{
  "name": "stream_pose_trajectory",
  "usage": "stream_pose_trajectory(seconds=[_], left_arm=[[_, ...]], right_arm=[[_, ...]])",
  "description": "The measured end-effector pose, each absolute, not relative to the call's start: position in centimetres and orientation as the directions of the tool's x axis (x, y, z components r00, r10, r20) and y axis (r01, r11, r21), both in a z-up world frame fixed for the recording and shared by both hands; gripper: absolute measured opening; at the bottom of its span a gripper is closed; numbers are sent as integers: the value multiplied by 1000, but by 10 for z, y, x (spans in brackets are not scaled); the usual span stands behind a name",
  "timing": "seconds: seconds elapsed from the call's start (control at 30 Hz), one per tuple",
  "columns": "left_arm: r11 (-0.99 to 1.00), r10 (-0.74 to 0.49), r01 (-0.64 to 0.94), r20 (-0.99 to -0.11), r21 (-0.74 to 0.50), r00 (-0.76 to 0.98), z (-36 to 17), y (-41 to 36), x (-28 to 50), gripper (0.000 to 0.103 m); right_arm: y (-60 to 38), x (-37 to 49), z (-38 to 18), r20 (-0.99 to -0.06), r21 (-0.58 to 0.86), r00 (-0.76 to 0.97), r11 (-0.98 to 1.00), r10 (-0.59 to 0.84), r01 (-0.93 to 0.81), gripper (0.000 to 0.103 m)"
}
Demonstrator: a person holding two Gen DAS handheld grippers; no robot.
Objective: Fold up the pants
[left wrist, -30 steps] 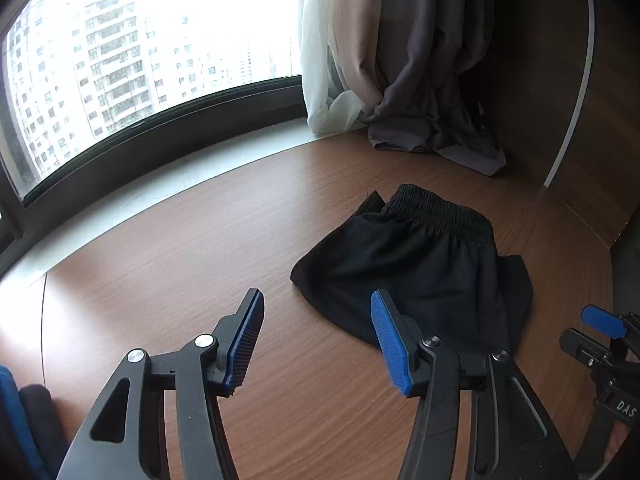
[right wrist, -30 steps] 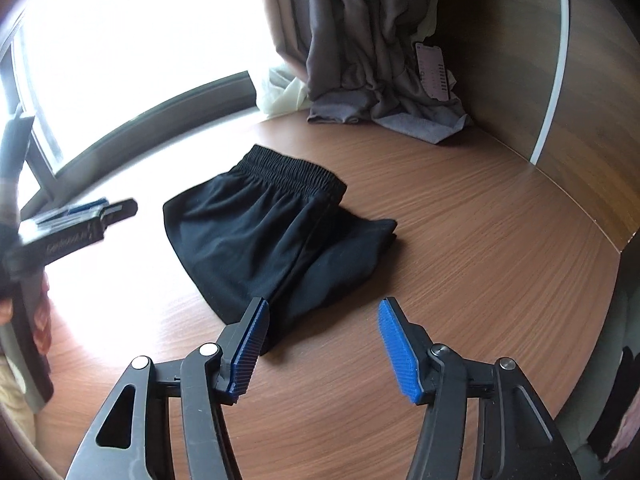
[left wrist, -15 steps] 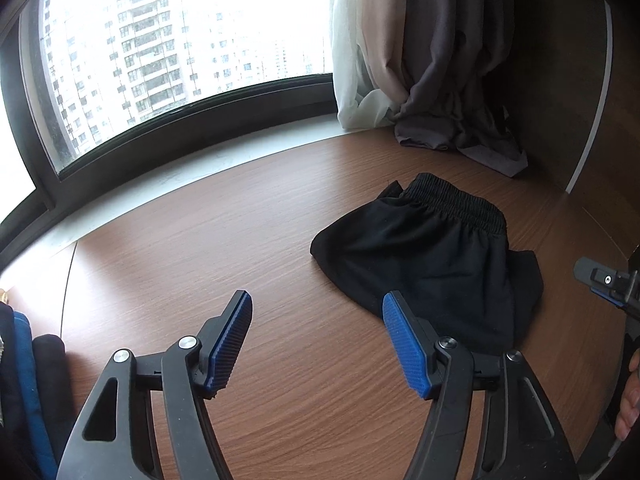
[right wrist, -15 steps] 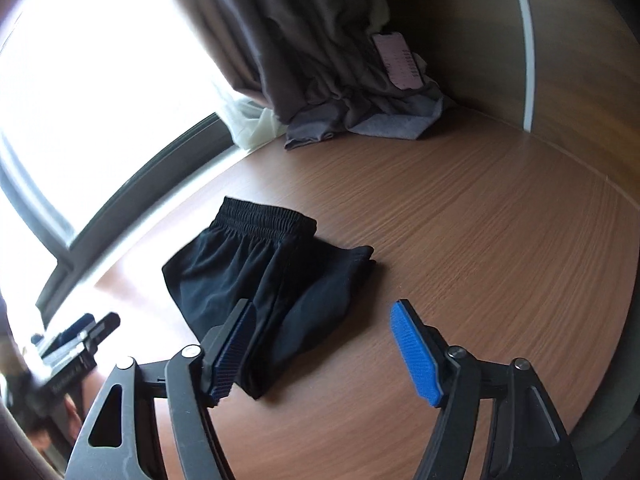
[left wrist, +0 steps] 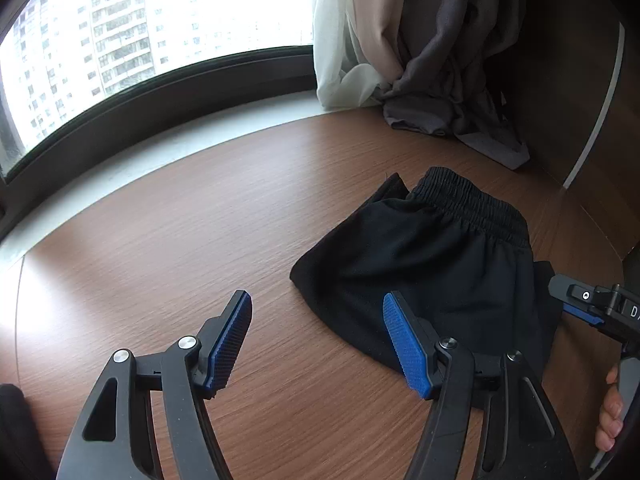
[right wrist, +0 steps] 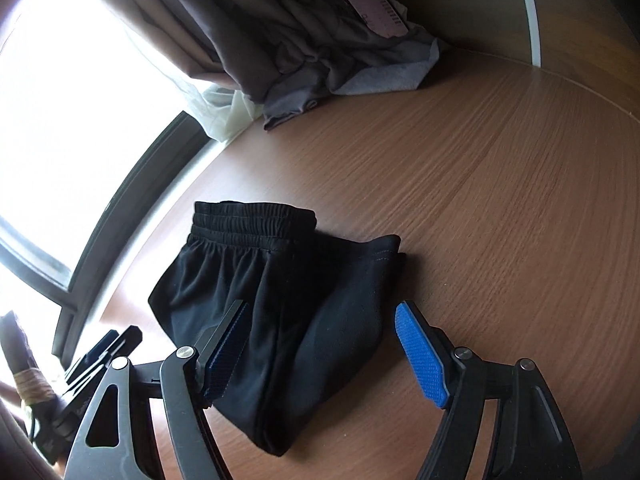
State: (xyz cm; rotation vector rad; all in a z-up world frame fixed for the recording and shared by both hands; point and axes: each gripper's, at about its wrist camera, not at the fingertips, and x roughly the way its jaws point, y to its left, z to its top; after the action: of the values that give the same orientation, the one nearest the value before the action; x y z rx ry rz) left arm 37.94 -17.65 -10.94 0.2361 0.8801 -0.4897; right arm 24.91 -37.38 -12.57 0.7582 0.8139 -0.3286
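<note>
One curtain point(left wrist: 432, 60) behind pants point(left wrist: 424, 264)

Left claw point(left wrist: 318, 344) and right claw point(right wrist: 320, 350) opened wider, closer to pants point(right wrist: 280, 300)

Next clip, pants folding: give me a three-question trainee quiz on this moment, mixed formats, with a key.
1. True or false: the left gripper is clamped on the black shorts.
2. Which end of the shorts lies toward the curtain? A) hems B) waistband C) neither
3. Fill in: the shorts lie on a ____ table.

Key: 1 false, both the left and the right gripper are open and empty; 2 B; 3 wooden.
</note>
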Motion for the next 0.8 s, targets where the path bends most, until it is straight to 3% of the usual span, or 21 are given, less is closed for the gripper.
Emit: stream_pose_trajectory(seconds=[0.27,0.6,0.67,0.8], left_arm=[[850,-377,516,-811,-110,448,-134,-183,406,68],[830,-384,547,-819,-105,426,-143,-192,418,65],[829,-393,546,-819,-120,417,-144,-192,419,61],[824,-410,546,-821,-148,396,-144,-194,421,39]], right_arm=[[-370,264,-140,-775,484,629,695,59,532,75],[-379,281,-145,-779,478,625,697,54,535,75],[-381,286,-145,-778,483,625,693,59,536,75],[-380,289,-144,-768,496,636,696,74,519,75]])
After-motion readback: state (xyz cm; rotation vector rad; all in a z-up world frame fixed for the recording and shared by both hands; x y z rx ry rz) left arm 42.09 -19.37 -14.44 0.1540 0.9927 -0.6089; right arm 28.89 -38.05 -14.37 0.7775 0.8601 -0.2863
